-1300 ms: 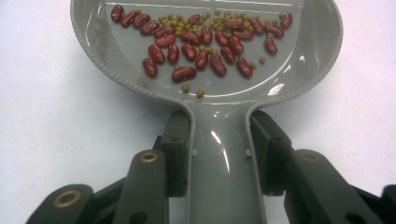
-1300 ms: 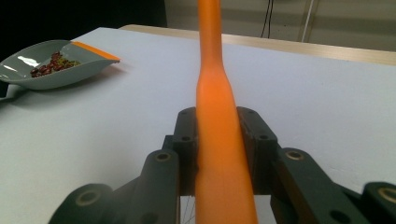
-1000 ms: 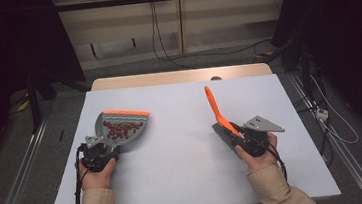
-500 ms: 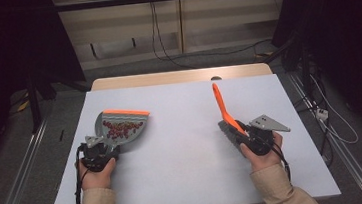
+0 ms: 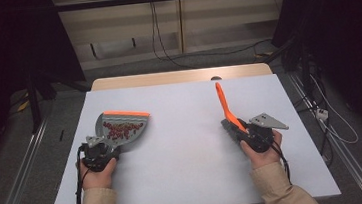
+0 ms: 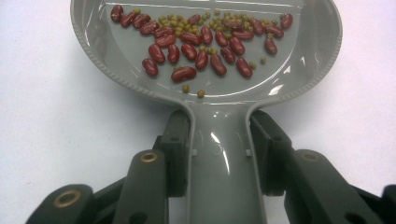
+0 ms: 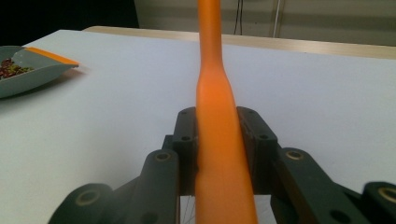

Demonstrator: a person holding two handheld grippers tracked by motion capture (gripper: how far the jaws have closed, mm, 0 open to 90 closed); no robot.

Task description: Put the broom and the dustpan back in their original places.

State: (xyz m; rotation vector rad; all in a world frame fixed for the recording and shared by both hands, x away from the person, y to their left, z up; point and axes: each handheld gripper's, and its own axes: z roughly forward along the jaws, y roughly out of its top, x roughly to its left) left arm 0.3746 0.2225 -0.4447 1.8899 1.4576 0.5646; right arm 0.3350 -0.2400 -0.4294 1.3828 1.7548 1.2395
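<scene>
2 grippers sit well apart on the table (image 5: 187,131): left gripper (image 6: 219,140) clamps a dustpan (image 6: 205,51) of beans (image 6: 201,42); right gripper (image 7: 219,140) clamps a brush (image 7: 219,140).

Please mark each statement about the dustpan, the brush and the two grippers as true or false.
1. The dustpan holds red beans and small green ones. True.
2. The left gripper is open and holds nothing. False: its jaws press on the dustpan's handle.
3. The right gripper grips the orange brush handle. True.
4. The brush bristles rest inside the dustpan. False: the brush is far from it, across the table.
5. Beans lie scattered over the table. False: none are seen outside the dustpan.
</scene>
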